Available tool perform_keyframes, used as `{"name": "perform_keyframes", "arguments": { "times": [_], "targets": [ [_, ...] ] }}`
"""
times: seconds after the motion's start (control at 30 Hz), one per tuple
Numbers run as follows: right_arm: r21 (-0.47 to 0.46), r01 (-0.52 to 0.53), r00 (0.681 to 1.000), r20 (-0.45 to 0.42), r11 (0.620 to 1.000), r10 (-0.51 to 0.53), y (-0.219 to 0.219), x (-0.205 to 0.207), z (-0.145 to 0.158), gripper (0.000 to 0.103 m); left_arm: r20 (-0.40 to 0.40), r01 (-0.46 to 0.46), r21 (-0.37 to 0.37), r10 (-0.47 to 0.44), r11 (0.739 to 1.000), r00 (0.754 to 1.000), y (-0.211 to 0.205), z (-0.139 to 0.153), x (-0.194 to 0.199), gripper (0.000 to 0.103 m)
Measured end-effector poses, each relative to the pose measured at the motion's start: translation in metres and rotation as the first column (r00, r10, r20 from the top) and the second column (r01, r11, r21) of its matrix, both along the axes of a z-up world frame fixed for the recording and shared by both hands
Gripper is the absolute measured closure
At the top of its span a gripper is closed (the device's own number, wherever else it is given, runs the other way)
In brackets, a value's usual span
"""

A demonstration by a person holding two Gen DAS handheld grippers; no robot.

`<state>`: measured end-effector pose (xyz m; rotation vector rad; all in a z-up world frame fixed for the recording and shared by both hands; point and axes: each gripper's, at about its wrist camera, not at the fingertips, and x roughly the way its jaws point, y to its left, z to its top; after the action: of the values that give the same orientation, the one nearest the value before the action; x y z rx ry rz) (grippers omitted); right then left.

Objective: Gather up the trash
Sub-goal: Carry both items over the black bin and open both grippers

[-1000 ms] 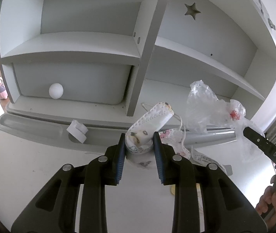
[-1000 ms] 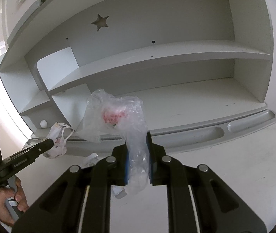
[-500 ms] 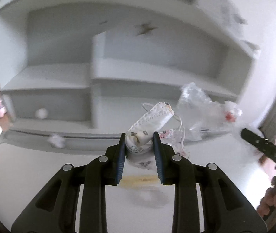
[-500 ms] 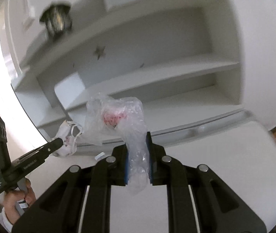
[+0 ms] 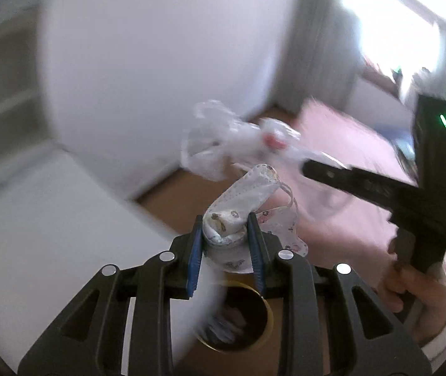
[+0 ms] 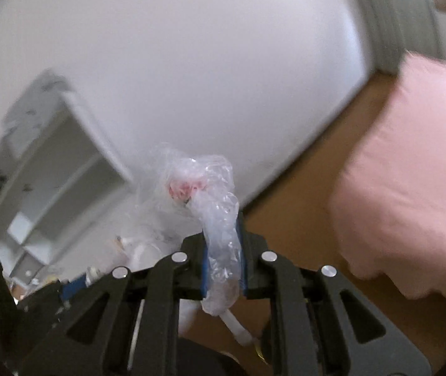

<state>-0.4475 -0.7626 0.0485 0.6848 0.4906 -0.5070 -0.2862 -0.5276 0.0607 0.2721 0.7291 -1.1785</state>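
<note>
Left wrist view: your left gripper clamps face masks, right gripper pinches a plastic wrapper; dangling ends may miss the bin.

No readable text, labels or numbers anywhere, both views motion-blurred. Face mask between the left tongs has small printed patterns, illegible.
</note>
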Motion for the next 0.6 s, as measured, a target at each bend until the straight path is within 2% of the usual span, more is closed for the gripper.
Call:
{"name": "perform_keyframes", "arguments": {
  "times": [0.1, 0.2, 0.27, 0.37, 0.43, 0.47, 0.53, 0.6],
  "targets": [
    [0.075, 0.068, 0.994, -0.090, 0.995, -0.061, -0.039, -0.027, -0.048, 0.089, -0.061, 0.093, 0.102, -0.087, 0.990, 0.994, -0.048, -0.047, -0.040, 0.076],
    [0.129, 0.087, 0.965, -0.256, 0.988, -0.052, -0.068, -0.035, -0.112, 0.089, -0.148, 0.170, 0.216, -0.141, 0.961, 0.979, -0.082, -0.107, -0.064, 0.076],
    [0.224, 0.085, 0.937, -0.350, 0.971, -0.001, -0.080, -0.034, -0.169, 0.089, -0.191, 0.193, 0.321, -0.136, 0.927, 0.972, -0.099, -0.156, -0.067, 0.076],
    [0.341, 0.087, 0.894, -0.441, 0.936, 0.077, -0.084, -0.026, -0.234, 0.089, -0.227, 0.195, 0.484, -0.093, 0.853, 0.970, -0.111, -0.226, -0.063, 0.076],
    [0.398, 0.080, 0.874, -0.469, 0.914, 0.128, -0.080, -0.014, -0.259, 0.089, -0.265, 0.179, 0.567, -0.028, 0.804, 0.964, -0.110, -0.266, -0.048, 0.076],
    [0.412, 0.074, 0.863, -0.483, 0.908, 0.149, -0.077, -0.010, -0.268, 0.089, -0.296, 0.171, 0.590, 0.014, 0.789, 0.955, -0.109, -0.279, -0.040, 0.077],
    [0.414, 0.060, 0.842, -0.509, 0.908, 0.176, -0.074, -0.003, -0.278, 0.089, -0.342, 0.157, 0.609, 0.078, 0.778, 0.937, -0.103, -0.297, -0.031, 0.077],
    [0.415, 0.046, 0.828, -0.525, 0.909, 0.198, -0.072, 0.002, -0.284, 0.089, -0.340, 0.140, 0.613, 0.100, 0.778, 0.935, -0.097, -0.302, -0.025, 0.077]
  ]
}}
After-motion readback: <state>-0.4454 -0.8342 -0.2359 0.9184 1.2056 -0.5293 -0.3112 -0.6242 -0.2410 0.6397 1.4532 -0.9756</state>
